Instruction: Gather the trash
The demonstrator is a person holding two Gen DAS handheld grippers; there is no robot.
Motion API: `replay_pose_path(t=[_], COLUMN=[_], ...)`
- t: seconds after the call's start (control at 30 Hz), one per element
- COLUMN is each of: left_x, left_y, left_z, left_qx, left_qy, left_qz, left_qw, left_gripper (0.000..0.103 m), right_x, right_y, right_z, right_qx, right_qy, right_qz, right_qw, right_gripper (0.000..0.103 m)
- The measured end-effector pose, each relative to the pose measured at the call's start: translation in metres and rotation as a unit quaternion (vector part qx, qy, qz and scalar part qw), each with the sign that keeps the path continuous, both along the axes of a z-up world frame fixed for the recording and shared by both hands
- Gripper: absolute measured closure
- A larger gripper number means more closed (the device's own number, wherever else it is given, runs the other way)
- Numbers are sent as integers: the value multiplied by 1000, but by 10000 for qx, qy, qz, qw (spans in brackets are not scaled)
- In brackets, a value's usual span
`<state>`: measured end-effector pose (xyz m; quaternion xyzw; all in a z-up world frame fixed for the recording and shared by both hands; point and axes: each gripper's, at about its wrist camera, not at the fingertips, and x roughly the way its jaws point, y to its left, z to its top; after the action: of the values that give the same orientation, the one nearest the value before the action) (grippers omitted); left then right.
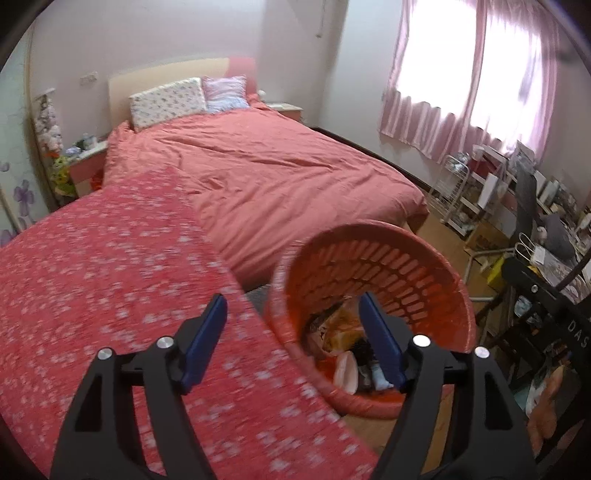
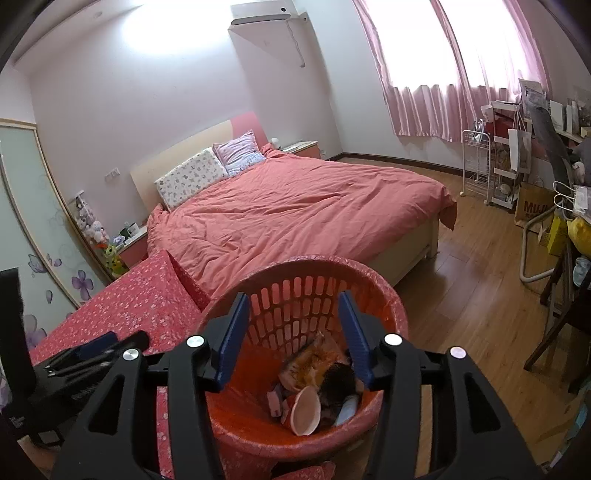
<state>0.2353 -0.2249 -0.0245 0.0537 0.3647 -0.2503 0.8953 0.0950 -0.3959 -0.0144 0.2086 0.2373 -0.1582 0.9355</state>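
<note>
Above orange basket [image 2: 306, 288], right gripper [image 2: 293, 302] fingers apart, empty; left gripper [image 1: 293, 308] likewise; air conditioner [image 2: 263, 13] only in right view.

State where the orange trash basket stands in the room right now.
The orange trash basket stands on the wooden floor at the foot of the bed, beside the floral-covered surface, directly below the open right gripper.

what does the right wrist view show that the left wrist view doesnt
Only the right wrist view shows the wall air conditioner and the left gripper over the floral cover. Only the left wrist view shows the black frame lettered DAS. Both show the orange basket holding trash, the bed, the pink curtains, and each camera's own open gripper.
</note>
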Motion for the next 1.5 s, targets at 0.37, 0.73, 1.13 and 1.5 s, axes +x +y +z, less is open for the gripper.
replay_pose_path(t=[0.37,0.73,1.13,1.5], left_x=[-83,-158,-212,-225], left_y=[108,181,211,229], left_z=[43,54,45,29], left_qx=[28,152,330,139], left_qy=[-1081,-1407,-1549,-1194], left_qz=[815,1665,2328,2577], left_qw=[9908,9758,9596,9587], left_gripper=[4,4,4,4], right_x=[-47,-86,-108,-120], right_y=[57,133,160,176], right_z=[27,43,28,16], right_qx=[-713,-2012,-2048,-1910], right_qy=[-338,-446,-146,167], right_qz=[116,-168,-429,-445], right_qw=[9968,9784,9777,9804], right_gripper=[14,2,2,2])
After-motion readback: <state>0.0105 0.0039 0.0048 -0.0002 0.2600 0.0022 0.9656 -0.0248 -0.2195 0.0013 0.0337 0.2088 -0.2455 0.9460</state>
